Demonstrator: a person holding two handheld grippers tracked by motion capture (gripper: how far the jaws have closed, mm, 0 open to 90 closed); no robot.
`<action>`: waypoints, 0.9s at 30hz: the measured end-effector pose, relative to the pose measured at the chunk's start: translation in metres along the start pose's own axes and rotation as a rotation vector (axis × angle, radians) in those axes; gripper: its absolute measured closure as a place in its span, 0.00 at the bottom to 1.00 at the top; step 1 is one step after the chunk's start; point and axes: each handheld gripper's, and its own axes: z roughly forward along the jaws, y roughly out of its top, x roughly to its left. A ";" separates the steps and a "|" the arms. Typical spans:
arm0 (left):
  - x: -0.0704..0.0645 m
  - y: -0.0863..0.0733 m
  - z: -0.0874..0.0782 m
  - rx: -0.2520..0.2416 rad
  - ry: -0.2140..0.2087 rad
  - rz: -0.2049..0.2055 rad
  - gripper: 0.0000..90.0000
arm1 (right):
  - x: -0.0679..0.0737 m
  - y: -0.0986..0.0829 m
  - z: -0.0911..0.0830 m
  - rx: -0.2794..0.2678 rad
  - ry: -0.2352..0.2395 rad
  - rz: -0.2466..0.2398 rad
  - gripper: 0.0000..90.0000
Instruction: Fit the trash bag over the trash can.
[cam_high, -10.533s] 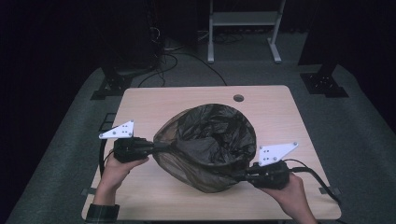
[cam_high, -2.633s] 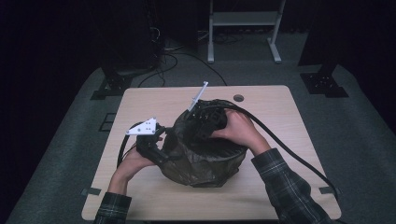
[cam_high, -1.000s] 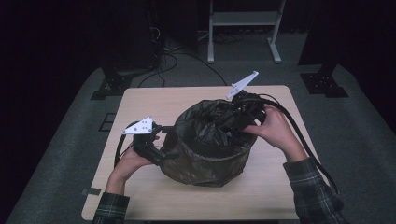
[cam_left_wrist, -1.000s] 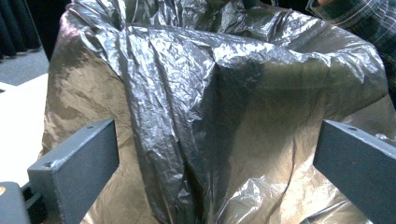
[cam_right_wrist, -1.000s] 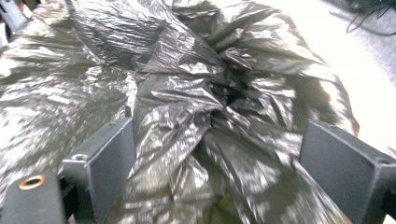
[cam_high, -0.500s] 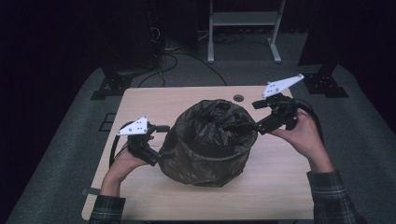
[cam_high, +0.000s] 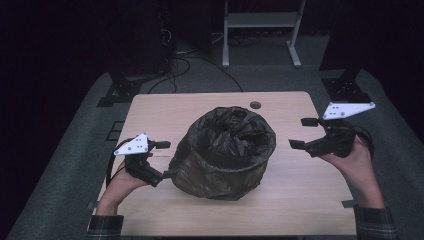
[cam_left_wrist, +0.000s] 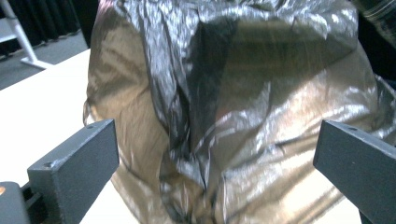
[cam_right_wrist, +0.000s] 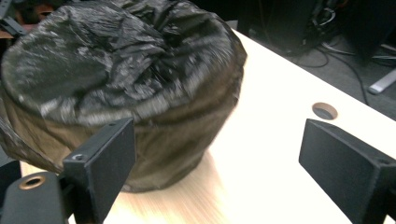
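A round bin lined with a black trash bag (cam_high: 225, 150) stands in the middle of the wooden desk (cam_high: 300, 200), the liner tucked down inside and draped over the rim. The left hand-held gripper (cam_high: 162, 160) sits right at the bag's left side, its jaws spread wide with the plastic between them but not pinched. The right hand-held gripper (cam_high: 302, 134) hovers well off to the bag's right, jaws spread and holding nothing.

A light wooden table (cam_high: 300, 200) occupied the centre of the frame, with a round grommet hole (cam_high: 255, 105) near its far edge. Beyond it, at top centre, stood a white metal stand (cam_high: 260, 30); black cables (cam_high: 185, 62) lay on the grey floor at upper left.
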 end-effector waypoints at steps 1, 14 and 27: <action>-0.001 -0.001 -0.002 0.005 0.002 0.001 0.00 | 0.000 -0.005 -0.002 -0.005 -0.002 0.005 0.11; -0.012 -0.025 -0.010 0.079 0.060 -0.014 0.00 | 0.003 -0.063 -0.007 0.017 -0.052 0.039 0.11; -0.015 -0.068 -0.001 0.229 0.123 -0.050 0.00 | -0.001 -0.134 0.016 0.086 -0.086 0.107 0.11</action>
